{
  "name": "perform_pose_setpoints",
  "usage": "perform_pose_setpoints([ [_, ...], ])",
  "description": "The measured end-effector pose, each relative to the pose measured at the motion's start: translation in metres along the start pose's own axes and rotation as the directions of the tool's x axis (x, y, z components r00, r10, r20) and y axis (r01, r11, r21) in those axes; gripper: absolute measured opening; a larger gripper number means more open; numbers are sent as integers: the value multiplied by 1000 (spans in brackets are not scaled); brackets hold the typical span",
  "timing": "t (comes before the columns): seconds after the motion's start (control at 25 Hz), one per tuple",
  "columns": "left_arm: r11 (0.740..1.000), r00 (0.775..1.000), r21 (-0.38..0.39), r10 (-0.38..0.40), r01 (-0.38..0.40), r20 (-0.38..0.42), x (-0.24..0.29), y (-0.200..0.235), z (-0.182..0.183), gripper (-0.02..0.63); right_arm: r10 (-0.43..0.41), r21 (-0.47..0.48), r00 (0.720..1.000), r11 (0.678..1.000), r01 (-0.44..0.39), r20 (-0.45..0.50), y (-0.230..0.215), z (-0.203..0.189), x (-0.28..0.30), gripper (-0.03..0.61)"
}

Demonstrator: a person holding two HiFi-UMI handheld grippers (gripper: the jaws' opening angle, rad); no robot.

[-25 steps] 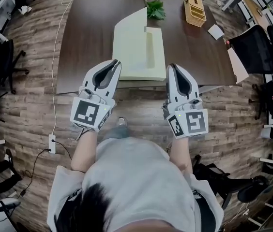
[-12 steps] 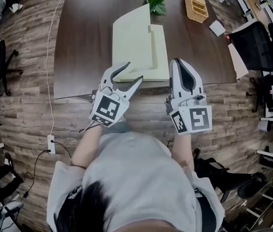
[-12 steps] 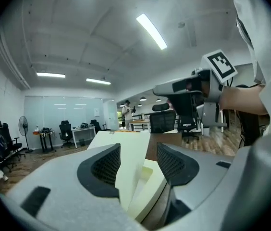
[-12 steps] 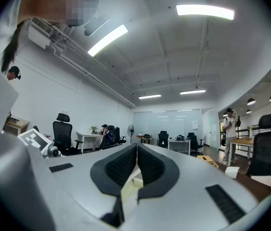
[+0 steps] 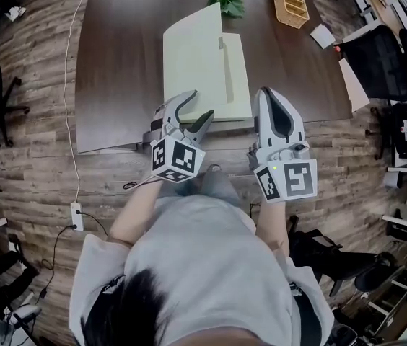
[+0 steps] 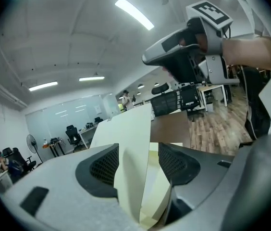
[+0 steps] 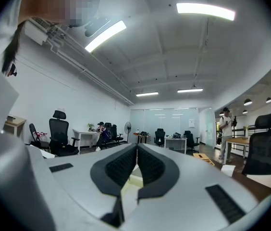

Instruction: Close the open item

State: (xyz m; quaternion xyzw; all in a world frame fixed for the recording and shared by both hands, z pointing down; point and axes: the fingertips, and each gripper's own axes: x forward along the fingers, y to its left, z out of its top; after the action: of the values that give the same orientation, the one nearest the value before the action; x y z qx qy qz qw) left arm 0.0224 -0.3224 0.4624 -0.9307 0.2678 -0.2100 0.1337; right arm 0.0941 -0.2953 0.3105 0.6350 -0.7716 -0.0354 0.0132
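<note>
Dark wooden table [image 5: 117, 63] is taking up the top half of the head view, sitting on plank floor. Pale yellow-green box [image 5: 238, 78] is lying on the table near its 6 o'clock edge, open. Its lid [image 5: 193, 52] is standing up on the box's 9 o'clock side, leaning a bit toward 9.

Person is standing at the table's 6 o'clock side, one gripper in each hand.

Left gripper [image 5: 200, 105] is reaching in at the lid's 6 o'clock corner, tilted toward 1 o'clock. Its jaws are spreading wide, released. In the left gripper view the lid [image 6: 131, 148] edge is standing in the gap between the two pads; cannot tell if the left pad is brushing it, no clamp on it.

Right gripper [image 5: 268, 94] is hovering at the box's 5 o'clock corner, pointing to 12. Its jaws are clenched together, nothing between them in the right gripper view, only a sliver of the pale box [image 7: 134, 181] is showing behind the gap.

Wicker basket [image 5: 291, 2] is sitting at the table's 1 o'clock. Green plant [image 5: 226, 0] is lying at the box's 12 o'clock. White paper [image 5: 322, 36] is lying at the table's 2 o'clock edge.
</note>
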Motion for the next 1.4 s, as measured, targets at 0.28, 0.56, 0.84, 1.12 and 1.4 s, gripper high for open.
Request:
perform_pose_setpoints([
  [0.28, 997, 999, -57, 42, -42, 0, 10, 10, 1, 215, 23, 2, 1000, 1000, -22, -10, -16, -3, 4, 14],
  [0.56, 998, 998, -33, 54, -55, -31, 20, -1, 7, 120, 76, 0, 997, 997, -76, -3, -33, 1, 12, 14],
  [0.84, 997, 992, -39, 65, -70, -105, 42, -16, 6, 37, 105, -1, 994, 994, -105, -2, -56, 1, 12, 14],
  [1.12, 998, 976, -69, -8, -7, -219, 76, -46, -8, 25, 112, 2, 994, 994, -112, -2, -85, -3, 3, 14],
  [1.4, 999, 935, -31, -45, 36, -351, 102, -71, -25, 26, 125, 9, 992, 992, -125, 2, -110, -6, -2, 14],
])
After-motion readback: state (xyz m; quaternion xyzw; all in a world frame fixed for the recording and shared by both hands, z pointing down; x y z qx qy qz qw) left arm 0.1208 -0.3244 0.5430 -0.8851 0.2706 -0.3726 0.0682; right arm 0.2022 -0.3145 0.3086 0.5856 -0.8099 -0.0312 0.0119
